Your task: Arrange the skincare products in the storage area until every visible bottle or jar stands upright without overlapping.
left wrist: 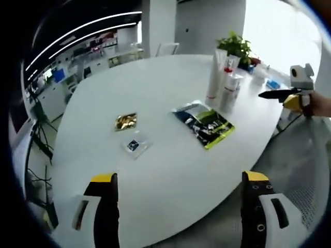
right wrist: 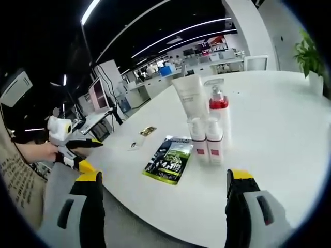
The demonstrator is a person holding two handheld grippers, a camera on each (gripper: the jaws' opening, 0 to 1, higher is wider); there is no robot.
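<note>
On the white oval table a group of skincare products stands upright: a tall white tube, a pump bottle with a red band and two small white bottles with red labels. In the left gripper view the same cluster stands at the far right of the table. My left gripper hovers open over the near table edge, well short of them. My right gripper is open too, empty, facing the small bottles from the table's rim.
A green and black pouch lies flat beside the bottles. A gold sachet and a small clear sachet lie mid-table. A potted plant stands behind. Each gripper shows in the other's view: right gripper, left gripper.
</note>
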